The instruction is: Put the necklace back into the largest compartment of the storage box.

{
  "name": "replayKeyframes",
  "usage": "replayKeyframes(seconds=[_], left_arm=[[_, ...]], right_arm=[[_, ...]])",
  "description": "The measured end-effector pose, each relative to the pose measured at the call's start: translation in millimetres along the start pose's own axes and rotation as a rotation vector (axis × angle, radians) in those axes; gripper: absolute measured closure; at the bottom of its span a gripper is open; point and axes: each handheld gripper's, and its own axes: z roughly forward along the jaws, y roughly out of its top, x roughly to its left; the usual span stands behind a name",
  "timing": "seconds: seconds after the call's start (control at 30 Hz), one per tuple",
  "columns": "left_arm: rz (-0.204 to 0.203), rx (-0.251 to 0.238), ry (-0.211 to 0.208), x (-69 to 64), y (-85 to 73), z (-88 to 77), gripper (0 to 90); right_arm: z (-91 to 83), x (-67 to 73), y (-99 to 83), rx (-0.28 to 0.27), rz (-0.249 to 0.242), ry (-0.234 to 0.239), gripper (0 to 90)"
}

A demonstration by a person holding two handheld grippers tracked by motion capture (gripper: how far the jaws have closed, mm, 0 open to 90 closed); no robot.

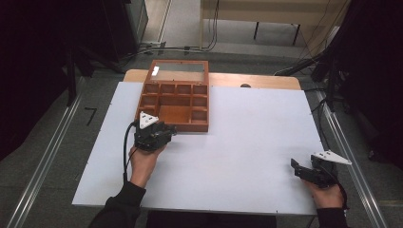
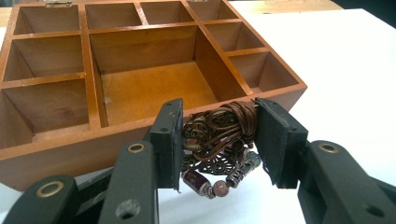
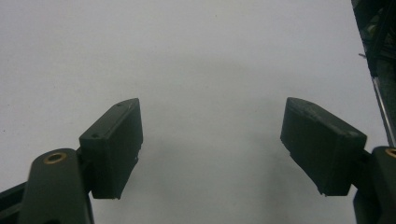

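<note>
The left gripper view shows the left claw [image 2: 219,144] pinching a bundle of bracelets [image 2: 219,147], brown cords and metal beads, just in front of the box [image 2: 60,144]'s near wall. From the high view the bundle is hidden under the claw [image 1: 164,130]; the box [image 1: 197,127] has ten empty compartments and one raised lid [image 1: 179,71]. The right claw [image 3: 210,144] is spread over bare white worktop [image 3: 196,56], near the right edge [image 1: 299,168]. The worktop [image 1: 247,137] stands on grey floor, with a second table [image 1: 266,12] beyond.
</note>
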Motion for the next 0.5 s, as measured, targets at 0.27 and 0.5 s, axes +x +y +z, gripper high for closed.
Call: replayKeyframes(seconds=[0.27, 0.5], left_arm=[[-0.008, -0.003, 0.008, 0.9, 4.7, 5.4, 55.3], [-0.009, 0.002, 0.017, 2.2, 11.0, 8.2, 55.3]], right_arm=[[0.0, 0.1, 0.1, 0.0, -0.001, 0.0, 19.3], [-0.5, -0.1, 0.5, -0.004, -0.002, -0.001, 19.3]])
